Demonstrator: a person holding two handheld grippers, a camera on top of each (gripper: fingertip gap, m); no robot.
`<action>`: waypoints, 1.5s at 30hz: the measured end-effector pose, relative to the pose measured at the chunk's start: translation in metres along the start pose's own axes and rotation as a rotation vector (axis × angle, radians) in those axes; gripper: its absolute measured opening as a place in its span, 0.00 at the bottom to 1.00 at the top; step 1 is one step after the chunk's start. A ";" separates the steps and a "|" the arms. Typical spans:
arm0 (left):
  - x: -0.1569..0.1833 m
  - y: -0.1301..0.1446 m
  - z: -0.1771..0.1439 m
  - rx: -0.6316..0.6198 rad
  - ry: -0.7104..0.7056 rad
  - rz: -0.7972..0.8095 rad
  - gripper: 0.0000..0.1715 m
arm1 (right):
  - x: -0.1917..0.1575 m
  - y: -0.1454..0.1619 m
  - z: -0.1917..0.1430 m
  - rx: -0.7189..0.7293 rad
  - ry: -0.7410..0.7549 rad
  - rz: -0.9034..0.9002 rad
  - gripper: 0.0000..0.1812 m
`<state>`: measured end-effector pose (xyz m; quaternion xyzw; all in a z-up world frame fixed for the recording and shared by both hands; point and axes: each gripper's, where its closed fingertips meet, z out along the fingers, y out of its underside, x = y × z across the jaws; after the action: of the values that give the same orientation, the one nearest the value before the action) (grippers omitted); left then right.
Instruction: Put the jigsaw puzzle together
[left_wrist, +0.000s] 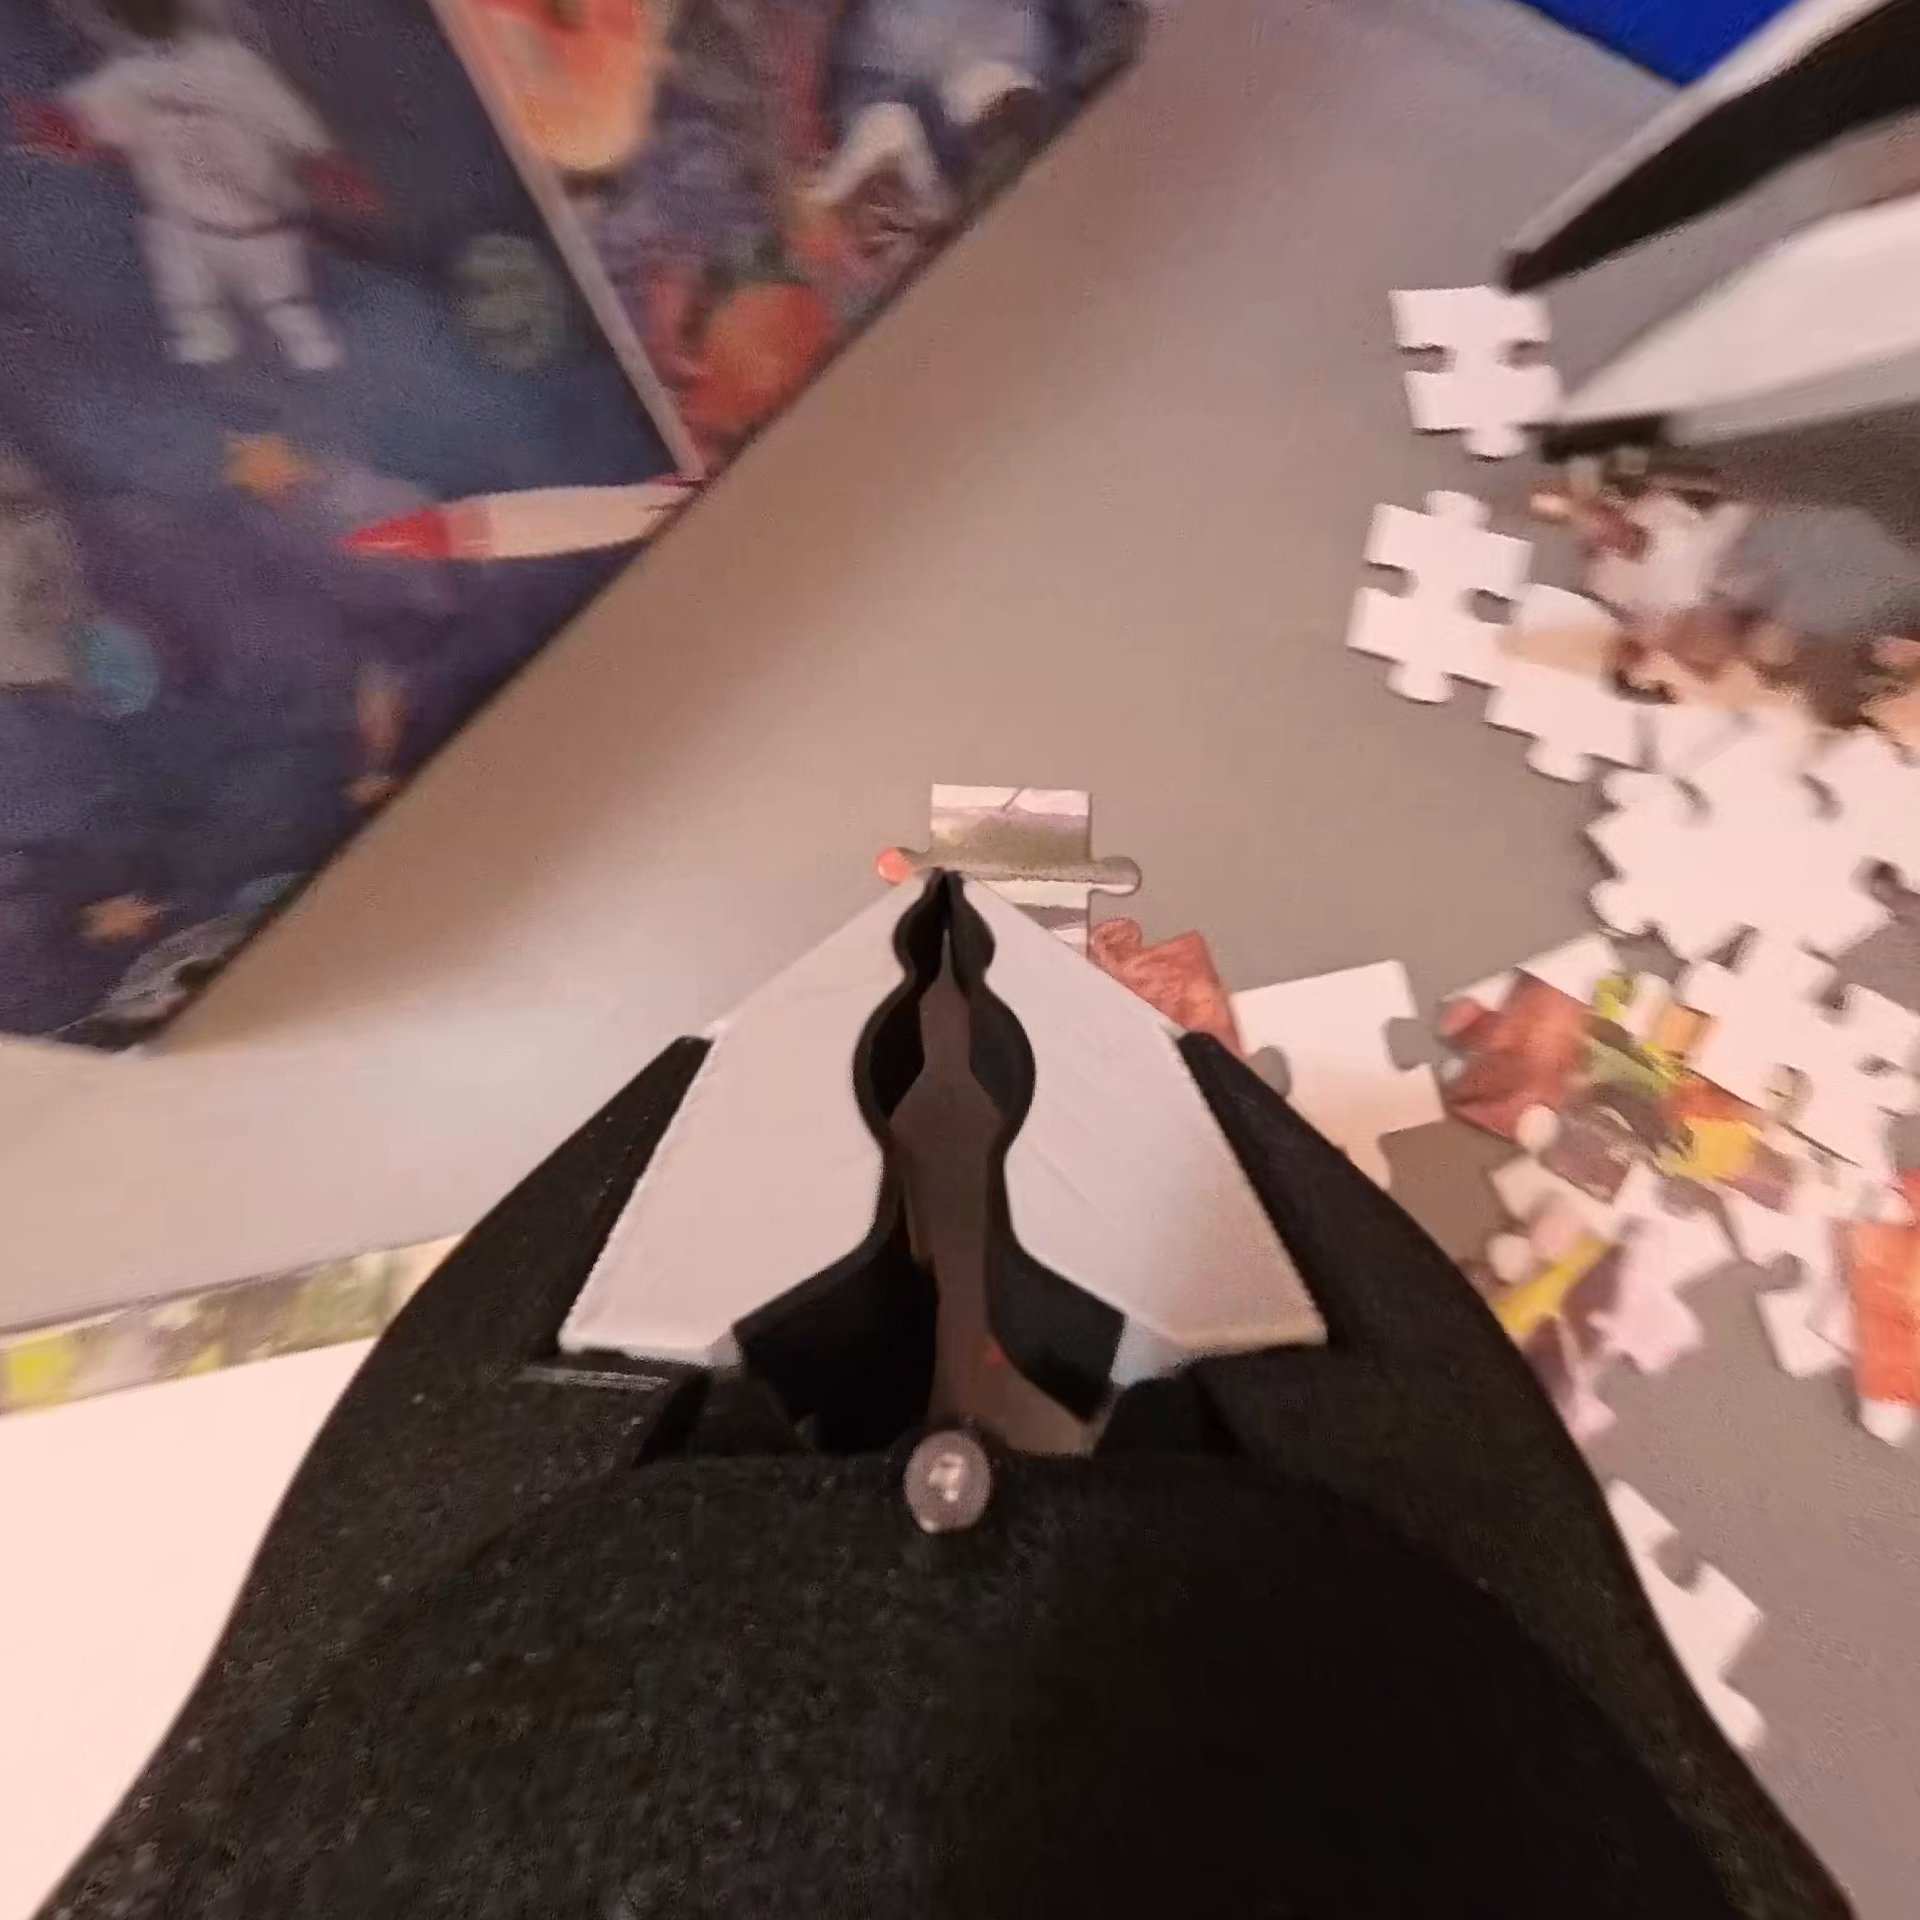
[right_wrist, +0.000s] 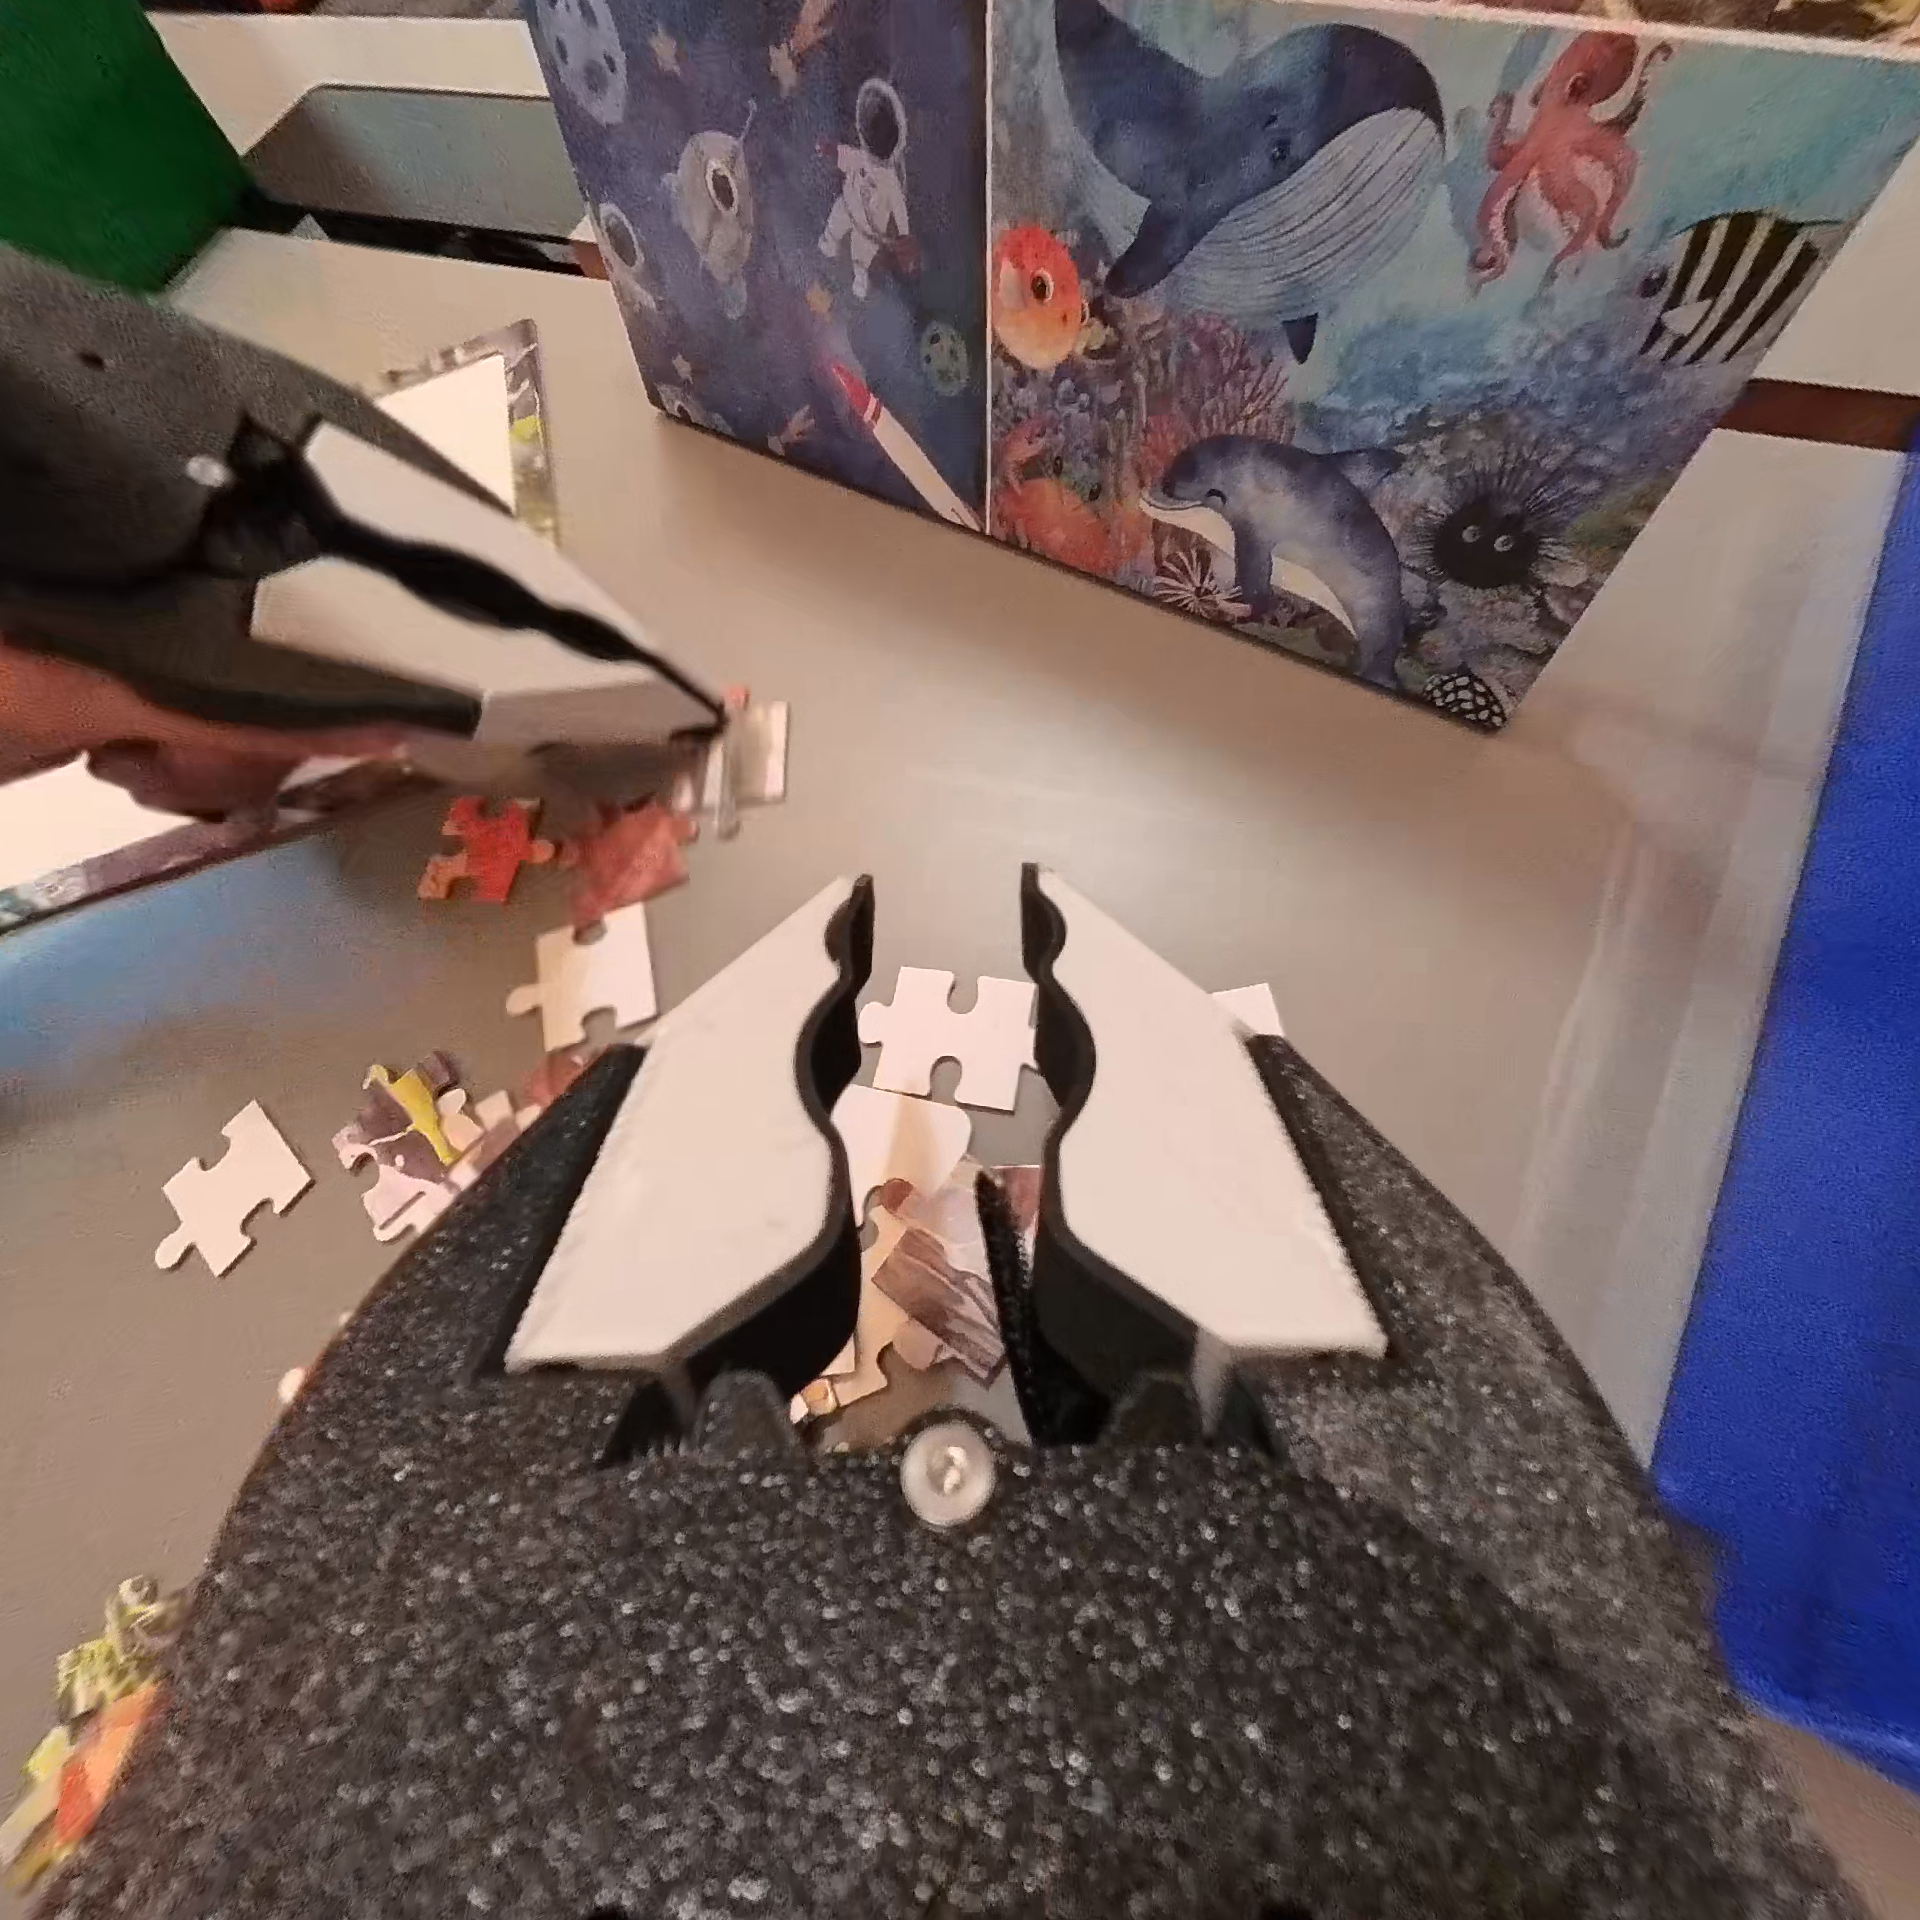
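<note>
My left gripper (left_wrist: 943, 881) is shut on the edge of a grey and white puzzle piece with an orange knob (left_wrist: 1013, 836). In the right wrist view the same gripper (right_wrist: 715, 717) holds that piece (right_wrist: 764, 753) just above the grey table, its shadow beneath it. My right gripper (right_wrist: 948, 904) is open and holds nothing. It hovers over a face-down white piece (right_wrist: 951, 1034) that lies on the table between its fingers, untouched. Loose pieces (left_wrist: 1714, 883), some face-down, are scattered to the right of the left gripper.
The picture box (right_wrist: 1247, 312) with space and sea scenes stands at the back; it also shows in the left wrist view (left_wrist: 260, 416). A puzzle frame with a printed border (right_wrist: 525, 416) lies at left. A blue object (right_wrist: 1829, 1039) bounds the right side. My hands' fingertips stand some 12 cm from each other.
</note>
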<state>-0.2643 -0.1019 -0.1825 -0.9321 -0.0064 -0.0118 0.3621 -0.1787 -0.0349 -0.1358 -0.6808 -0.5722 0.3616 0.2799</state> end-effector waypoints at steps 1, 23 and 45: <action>0.020 0.001 0.000 -0.012 0.072 0.032 0.00 | 0.001 -0.001 -0.001 0.007 -0.001 0.008 0.16; 0.125 0.021 -0.027 -0.040 0.329 0.324 0.00 | 0.002 0.000 -0.005 0.005 -0.011 0.027 0.16; 0.119 0.109 -0.093 -0.139 0.223 0.299 0.15 | 0.022 0.002 -0.047 0.074 -0.008 0.026 0.17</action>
<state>-0.1443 -0.2446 -0.1843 -0.9383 0.1730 -0.0613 0.2929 -0.1372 -0.0121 -0.1141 -0.6760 -0.5506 0.3887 0.2980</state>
